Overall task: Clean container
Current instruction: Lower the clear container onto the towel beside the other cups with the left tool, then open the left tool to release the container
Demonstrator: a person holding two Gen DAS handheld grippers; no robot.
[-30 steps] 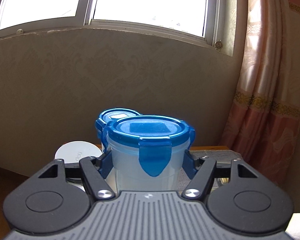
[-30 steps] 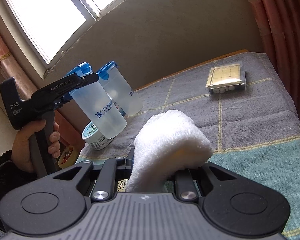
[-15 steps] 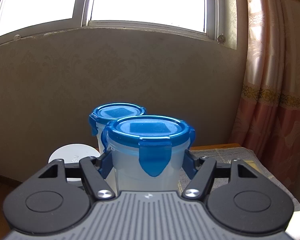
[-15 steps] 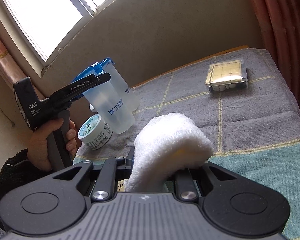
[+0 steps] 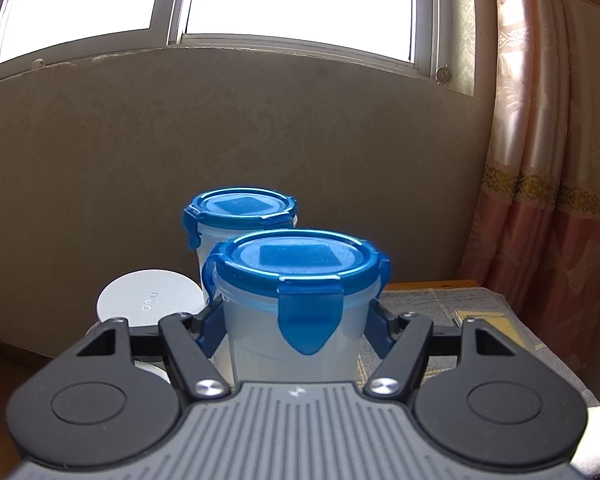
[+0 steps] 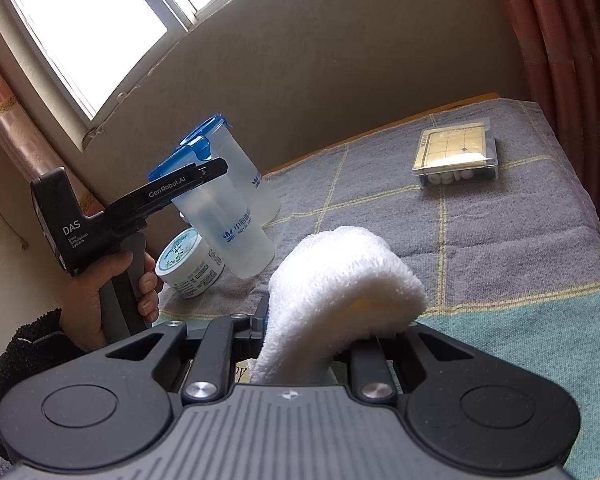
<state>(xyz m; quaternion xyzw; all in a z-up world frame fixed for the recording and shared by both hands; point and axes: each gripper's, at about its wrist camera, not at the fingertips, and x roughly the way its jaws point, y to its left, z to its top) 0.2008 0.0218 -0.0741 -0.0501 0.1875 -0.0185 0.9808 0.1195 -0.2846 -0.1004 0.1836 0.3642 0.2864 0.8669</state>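
Note:
My left gripper (image 5: 296, 320) is shut on a translucent container (image 5: 296, 312) with a blue clip lid, gripped just below the lid. In the right wrist view the same container (image 6: 236, 236) is tilted, its base at or just above the cloth-covered table (image 6: 500, 240), with the left gripper (image 6: 204, 172) held by a hand. A second, matching container (image 5: 240, 216) stands right behind it. My right gripper (image 6: 320, 328) is shut on a folded white towel (image 6: 340, 280), which sits to the right of the held container and apart from it.
A small white jar with a printed lid (image 6: 188, 264) lies beside the held container. A clear box of white pieces (image 6: 456, 156) sits at the far right of the table. A wall and window lie behind; a pink curtain (image 5: 552, 160) hangs at right.
The left gripper has sunk with its container, which is now down at the cloth beside the white jar. The right gripper and towel have stayed still.

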